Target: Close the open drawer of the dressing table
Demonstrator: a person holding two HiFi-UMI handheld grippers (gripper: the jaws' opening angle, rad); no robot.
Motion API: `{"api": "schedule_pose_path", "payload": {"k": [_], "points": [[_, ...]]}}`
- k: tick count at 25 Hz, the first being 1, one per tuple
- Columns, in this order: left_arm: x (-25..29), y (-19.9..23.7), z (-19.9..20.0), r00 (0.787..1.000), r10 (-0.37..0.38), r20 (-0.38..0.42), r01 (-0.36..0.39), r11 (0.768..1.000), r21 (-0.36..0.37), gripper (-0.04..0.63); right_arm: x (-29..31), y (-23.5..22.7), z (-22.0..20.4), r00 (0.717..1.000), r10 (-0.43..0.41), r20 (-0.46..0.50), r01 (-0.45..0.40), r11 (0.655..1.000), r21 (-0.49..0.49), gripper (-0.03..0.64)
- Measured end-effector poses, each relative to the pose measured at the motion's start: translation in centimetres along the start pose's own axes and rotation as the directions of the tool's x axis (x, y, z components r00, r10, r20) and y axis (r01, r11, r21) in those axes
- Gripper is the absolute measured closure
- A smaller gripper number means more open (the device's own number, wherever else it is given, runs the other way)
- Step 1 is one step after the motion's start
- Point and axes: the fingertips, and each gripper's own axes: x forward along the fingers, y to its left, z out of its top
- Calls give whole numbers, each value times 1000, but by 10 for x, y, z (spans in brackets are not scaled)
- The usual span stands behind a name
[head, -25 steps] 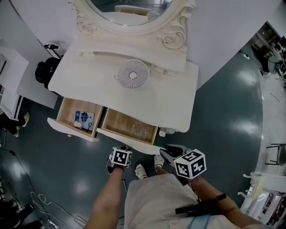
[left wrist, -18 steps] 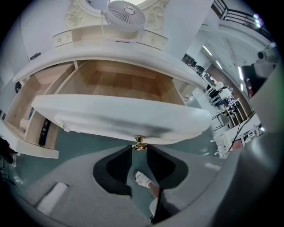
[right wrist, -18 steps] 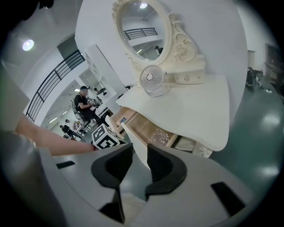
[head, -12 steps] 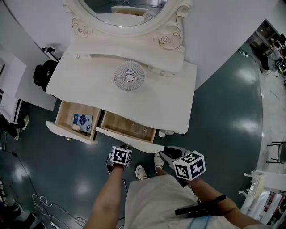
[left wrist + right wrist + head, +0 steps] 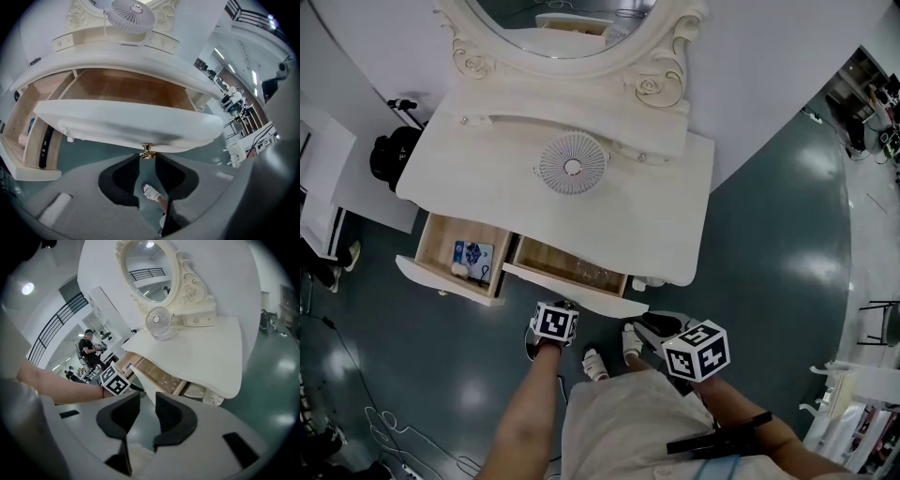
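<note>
**Two drawers open, one knob at the fingertips**

The dressing table (image 5: 666, 225) has two drawers pulled out. The left gripper (image 5: 148, 159) is at the front of the middle drawer (image 5: 126, 124), fingers (image 5: 117, 176) spread. The brass knob (image 5: 148, 151) sits right at the mouth between their tips, and nothing shows them pinching it. The right gripper (image 5: 147, 401) hangs off to the side, fingers also spread and empty, well apart from the furniture.

What could go wrong, as I judge it:
- The fingertips bear on a small round knob, so a push slightly off line could let them slide past it and scrape the painted front.
- A push away from the drawer's centre could skew it in its runners and jam it partway.
- A hard shove could rattle the clear items inside, or the fan (image 5: 573, 166) standing on the counter (image 5: 469, 169).
- The left drawer (image 5: 441, 246), with a blue packet (image 5: 473, 253) in it, also stands open — shutting only the middle one may leave the job half done.

Count: two open drawers, one brass knob in plain sight, one fan, one oval mirror (image 5: 567, 19), two grippers.
</note>
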Motion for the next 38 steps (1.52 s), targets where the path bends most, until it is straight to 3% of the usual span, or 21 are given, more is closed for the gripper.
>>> {"api": "schedule_pose_path", "payload": {"k": [38], "points": [[20,8,66,999,-1,52,0,1000,20,483,6,-22,-4,1000,-16,-26,17,998,53,509]]}}
